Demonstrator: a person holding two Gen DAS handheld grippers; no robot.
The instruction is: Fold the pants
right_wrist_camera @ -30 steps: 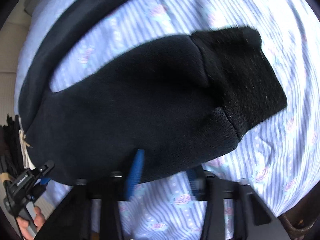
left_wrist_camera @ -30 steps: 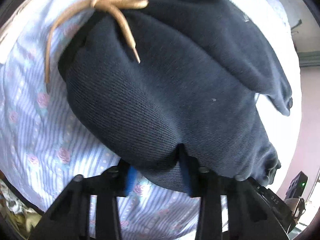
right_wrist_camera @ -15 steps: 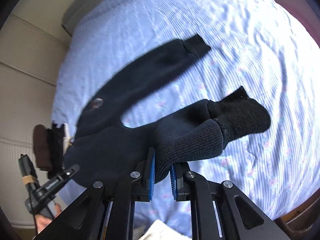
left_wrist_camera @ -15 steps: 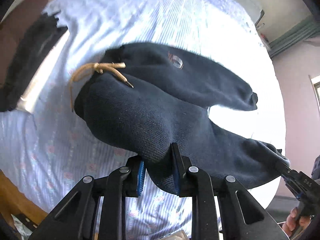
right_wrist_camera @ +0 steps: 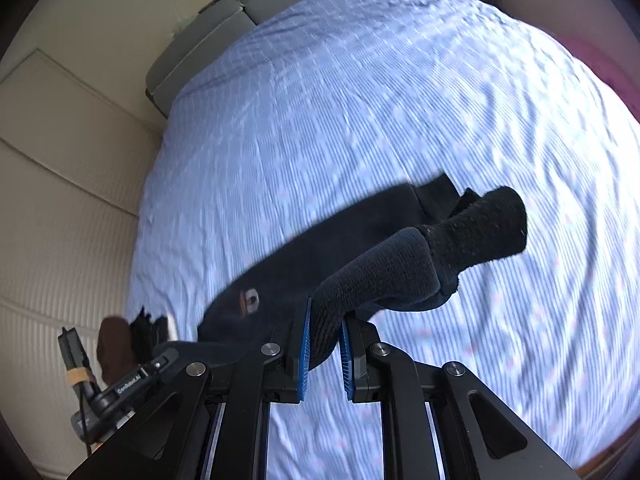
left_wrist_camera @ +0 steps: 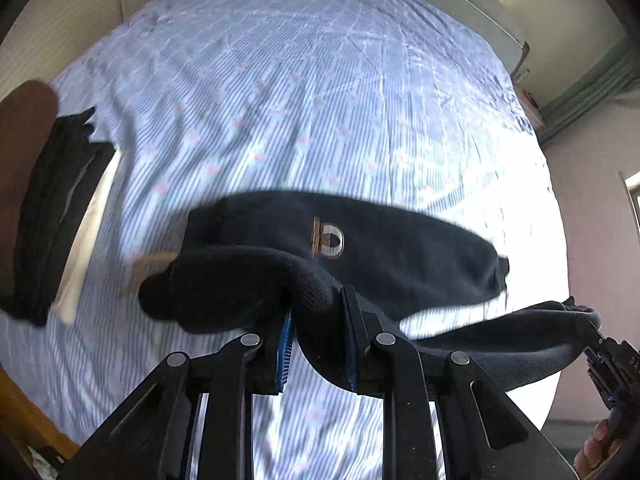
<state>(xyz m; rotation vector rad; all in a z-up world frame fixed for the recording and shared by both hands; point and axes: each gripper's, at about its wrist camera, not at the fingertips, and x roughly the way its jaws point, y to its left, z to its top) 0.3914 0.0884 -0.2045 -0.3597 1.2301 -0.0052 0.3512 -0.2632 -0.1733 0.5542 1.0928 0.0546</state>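
Both wrist views, pants held aloft over a bed. The left gripper (left_wrist_camera: 316, 320) pinches a bunched fold of the dark pants (left_wrist_camera: 400, 252) near the waistband end, its blue-padded jaws pressed onto the knit cloth. The right gripper (right_wrist_camera: 323, 344) likewise clamps the ribbed lower part of one leg, with the cuff (right_wrist_camera: 480, 228) jutting out to the right beyond the jaws. The garment hangs in the air between the two tools; the free leg sags lower, blurred, with a small round logo (left_wrist_camera: 328, 238) on its upper part. A tan drawstring (left_wrist_camera: 150, 266) dangles at the waist, blurred.

Beneath lies the bedsheet (left_wrist_camera: 320, 100), pale blue with fine stripes and small pink flowers, lightly rippled and brightly lit toward the right. Wide open sheet extends far of the pants and to either side. At the bed's left edge, in the left view, sits a stack of folded dark clothes (left_wrist_camera: 52, 216) with a pale item under it and a brown item beside it. A grey headboard (right_wrist_camera: 200, 48) closes the far edge. Cream panelled wall (right_wrist_camera: 60, 200) runs along the left side, and a pinkish wall (left_wrist_camera: 592, 240) stands on the right.
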